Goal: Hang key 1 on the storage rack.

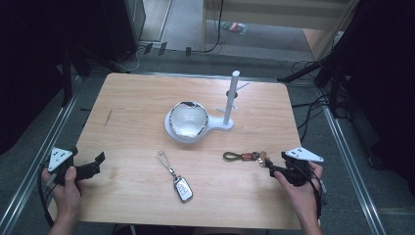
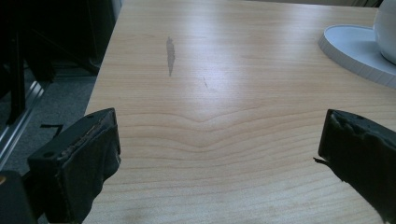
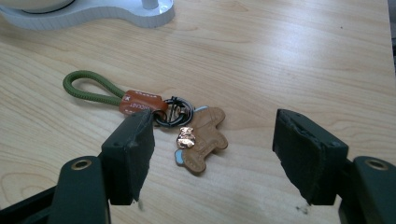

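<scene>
A keychain with a green cord loop (image 3: 88, 91), an orange leather tab and a brown bear charm (image 3: 204, 138) lies on the wooden table (image 1: 137, 107); in the high view the keychain (image 1: 244, 156) sits right of centre. My right gripper (image 3: 215, 149) is open just behind it, the bear charm between the jaws' line; in the high view this right gripper (image 1: 281, 166) is at the right edge. A silver car key on a metal loop (image 1: 178, 181) lies near the front. My left gripper (image 1: 90, 166) hangs open over bare wood; the left gripper (image 2: 219, 154) holds nothing.
A white stand (image 1: 222, 125) with an upright peg post (image 1: 232, 95) and a shiny bowl (image 1: 187, 119) on its round base occupies the table's middle. The stand base (image 2: 355, 46) appears at the upper right of the left gripper view. A dark streak (image 2: 170, 53) marks the wood.
</scene>
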Motion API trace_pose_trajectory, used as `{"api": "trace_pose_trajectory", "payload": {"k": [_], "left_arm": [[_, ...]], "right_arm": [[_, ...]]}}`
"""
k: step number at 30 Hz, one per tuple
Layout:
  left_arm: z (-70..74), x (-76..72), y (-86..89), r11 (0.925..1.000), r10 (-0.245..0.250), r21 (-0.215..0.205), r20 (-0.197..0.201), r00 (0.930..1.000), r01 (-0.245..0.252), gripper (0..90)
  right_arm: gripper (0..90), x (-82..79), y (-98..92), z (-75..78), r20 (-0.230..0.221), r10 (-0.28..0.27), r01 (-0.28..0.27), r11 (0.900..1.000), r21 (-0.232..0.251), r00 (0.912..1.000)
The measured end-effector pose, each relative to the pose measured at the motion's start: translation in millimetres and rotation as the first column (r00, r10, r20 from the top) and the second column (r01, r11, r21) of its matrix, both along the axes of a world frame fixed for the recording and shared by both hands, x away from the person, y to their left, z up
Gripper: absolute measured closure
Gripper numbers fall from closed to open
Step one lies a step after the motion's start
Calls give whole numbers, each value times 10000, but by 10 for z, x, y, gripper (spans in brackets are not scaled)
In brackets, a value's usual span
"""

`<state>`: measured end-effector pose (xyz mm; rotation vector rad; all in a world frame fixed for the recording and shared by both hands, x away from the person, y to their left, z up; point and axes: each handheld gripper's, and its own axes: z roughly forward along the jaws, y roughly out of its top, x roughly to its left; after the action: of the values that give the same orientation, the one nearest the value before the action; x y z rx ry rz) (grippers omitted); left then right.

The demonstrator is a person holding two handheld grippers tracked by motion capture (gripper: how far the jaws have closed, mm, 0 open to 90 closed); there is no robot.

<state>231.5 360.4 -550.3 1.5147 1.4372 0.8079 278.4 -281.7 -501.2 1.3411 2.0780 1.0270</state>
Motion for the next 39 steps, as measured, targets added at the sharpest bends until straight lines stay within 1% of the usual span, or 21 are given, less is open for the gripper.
{"api": "trace_pose_trajectory", "payload": {"k": [6,8,9,10,14,18,20,23,24,25,26,30,31,32,33,34,35,36,37,38,39], "left_arm": [[-1,-1,2,10000,-26,-8,23,10000,26,0],[-1,0,2,10000,-31,-12,29,10000,31,0],[-1,0,2,10000,-31,-12,29,10000,31,0],[-2,0,3,10000,-33,-18,33,10000,33,0],[-2,-1,2,10000,-34,-11,36,10000,34,0],[-1,-1,1,10000,-43,6,30,10000,43,0],[-1,-1,1,10000,-50,16,34,10000,50,0],[-1,-1,0,10000,-49,9,32,10000,49,0],[-1,-1,1,10000,-51,13,33,10000,51,0],[-1,-1,1,10000,-51,13,33,10000,51,0],[-1,-1,0,10000,-51,26,34,10000,51,0],[-1,-2,-3,10000,-45,28,40,10000,45,0],[0,-3,-1,10000,-47,30,40,10000,47,0],[-1,-2,0,10000,-45,25,41,10000,45,0],[-1,-2,0,10000,-45,25,41,10000,45,0],[0,-3,1,10000,-46,25,35,10000,46,0],[0,-3,1,10000,-41,27,36,10000,41,0],[-1,-2,1,10000,-40,23,39,10000,40,0],[0,-3,2,10000,-45,28,36,10000,45,0],[0,-3,2,10000,-45,15,33,10000,45,0],[0,-3,2,10000,-45,15,33,10000,45,0]], "right_arm": [[314,98,42,106,-404,308,-326,9986,-428,9987],[312,165,86,151,-721,519,-576,9952,-795,9960],[312,165,86,151,-721,519,-576,9952,-795,9960],[310,213,126,175,-882,676,-770,9911,-1086,9938],[310,261,174,203,-1006,844,-971,9869,-1288,9913],[308,340,246,227,-1215,1142,-1335,9772,-1652,9860],[309,379,307,249,-1384,1325,-1596,9650,-2079,9815],[312,419,362,270,-1527,1483,-1807,9570,-2270,9771],[320,438,385,279,-1624,1606,-1968,9507,-2399,9736],[320,438,385,279,-1624,1606,-1968,9507,-2399,9736],[335,465,431,290,-1728,1843,-2253,9389,-2603,9676],[358,510,537,321,-1929,2386,-2906,9027,-3174,9518],[363,517,555,329,-1974,2437,-2976,8988,-3219,9495],[372,537,582,337,-1959,2578,-3113,8908,-3311,9461],[372,537,582,337,-1959,2578,-3113,8908,-3311,9461],[376,556,624,353,-2095,2710,-3297,8813,-3386,9395],[378,562,641,355,-2115,2781,-3374,8774,-3411,9370],[382,578,661,356,-2156,2994,-3597,8652,-3494,9295],[386,585,672,358,-2235,3045,-3684,8587,-3563,9259],[388,605,690,352,-2337,3204,-3879,8479,-3615,9180],[388,605,690,352,-2337,3204,-3879,8479,-3615,9180]]}}
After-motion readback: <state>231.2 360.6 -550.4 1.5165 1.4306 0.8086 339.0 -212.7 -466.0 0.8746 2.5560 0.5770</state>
